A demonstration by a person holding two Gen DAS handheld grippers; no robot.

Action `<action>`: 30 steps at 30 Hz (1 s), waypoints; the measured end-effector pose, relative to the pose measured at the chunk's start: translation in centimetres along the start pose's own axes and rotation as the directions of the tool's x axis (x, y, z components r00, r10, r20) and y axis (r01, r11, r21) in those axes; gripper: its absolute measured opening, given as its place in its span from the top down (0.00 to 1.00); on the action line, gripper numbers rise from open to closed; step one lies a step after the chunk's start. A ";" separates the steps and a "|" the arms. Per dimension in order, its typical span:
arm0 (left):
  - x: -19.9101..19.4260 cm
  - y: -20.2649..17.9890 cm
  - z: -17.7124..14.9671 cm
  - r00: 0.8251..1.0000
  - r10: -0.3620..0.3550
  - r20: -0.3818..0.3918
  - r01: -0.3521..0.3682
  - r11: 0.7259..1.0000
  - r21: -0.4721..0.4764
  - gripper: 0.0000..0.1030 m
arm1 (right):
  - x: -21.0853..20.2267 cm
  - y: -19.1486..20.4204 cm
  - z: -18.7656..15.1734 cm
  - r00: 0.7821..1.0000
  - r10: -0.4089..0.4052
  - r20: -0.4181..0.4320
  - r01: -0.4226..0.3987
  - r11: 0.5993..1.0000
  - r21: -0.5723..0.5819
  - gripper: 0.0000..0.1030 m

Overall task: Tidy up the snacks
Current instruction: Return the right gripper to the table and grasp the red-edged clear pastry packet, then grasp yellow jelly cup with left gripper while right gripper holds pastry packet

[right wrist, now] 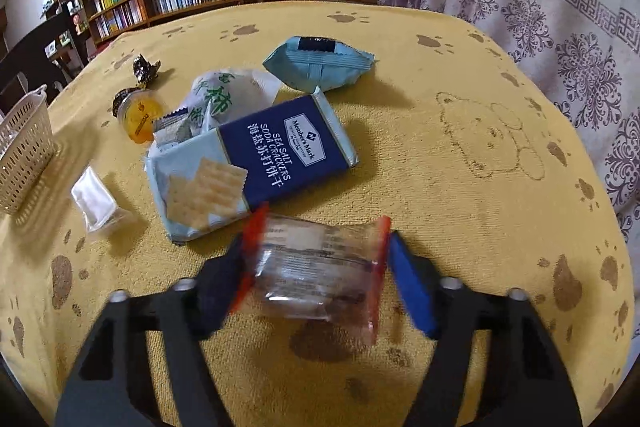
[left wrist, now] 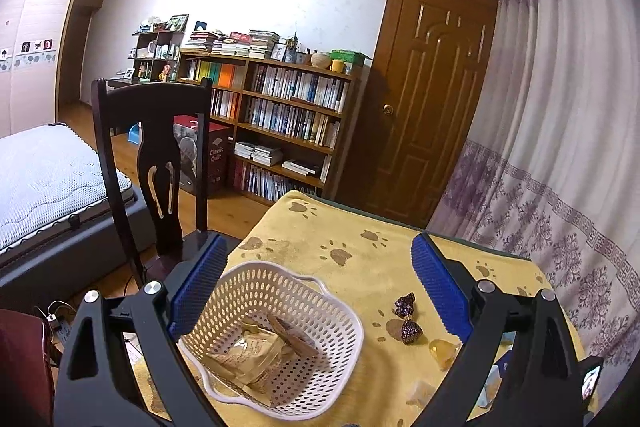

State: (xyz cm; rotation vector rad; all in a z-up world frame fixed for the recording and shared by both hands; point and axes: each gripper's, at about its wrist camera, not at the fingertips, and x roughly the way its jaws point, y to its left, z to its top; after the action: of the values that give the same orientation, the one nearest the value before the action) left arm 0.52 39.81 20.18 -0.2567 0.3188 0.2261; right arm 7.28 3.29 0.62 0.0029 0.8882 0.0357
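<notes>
Yellow paw-print cloth (right wrist: pixel 460 187) covers the table. In the right wrist view, the right gripper (right wrist: pixel 316 267) sits at lower centre, low over the cloth, its blue-padded fingers (right wrist: pixel 412 287) on either side of a clear red-edged snack packet (right wrist: pixel 316 271); the packet is blurred, and whether the pads press it cannot be told. Just above it lies a blue soda cracker pack (right wrist: pixel 256 163), with a pale blue pouch (right wrist: pixel 320 63), a yellow jelly cup (right wrist: pixel 138 119) and a small clear packet (right wrist: pixel 96 203) nearby. In the left wrist view, the left gripper (left wrist: pixel 316 291) is raised and angled down, fingers spread wide around a white perforated basket (left wrist: pixel 344 307) at lower centre holding a beige snack bag (left wrist: pixel 256 355). Dark foil candies (left wrist: pixel 408 319) lie right of the basket.
</notes>
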 end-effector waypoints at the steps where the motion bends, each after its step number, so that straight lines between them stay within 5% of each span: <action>1: 0.1 -0.1 0.0 1.000 -0.001 -0.004 0.002 1.000 0.003 0.08 | -0.1 -0.2 -0.1 1.000 -0.001 0.004 0.001 1.000 0.002 0.42; 5: 0.6 -1.0 -0.5 0.999 -0.022 -0.030 0.022 1.000 0.020 0.08 | -0.6 -0.9 -0.5 1.000 0.007 0.020 -0.007 1.000 0.015 0.51; 16: 4.1 -6.4 -5.1 0.985 -0.059 -0.164 0.087 0.982 0.167 0.08 | -2.1 -4.9 -1.5 0.998 -0.033 0.057 0.029 0.997 0.075 0.53; 30: 10.8 -15.4 -13.4 0.906 -0.061 -0.419 0.214 0.920 0.329 0.08 | -1.6 -5.2 -1.6 0.998 0.041 0.057 -0.046 0.996 0.079 0.52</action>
State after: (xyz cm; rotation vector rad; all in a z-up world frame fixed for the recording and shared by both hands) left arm 10.73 23.39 7.50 0.0533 0.7412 -0.0370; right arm 5.19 -2.00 0.70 0.0980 0.8341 0.0403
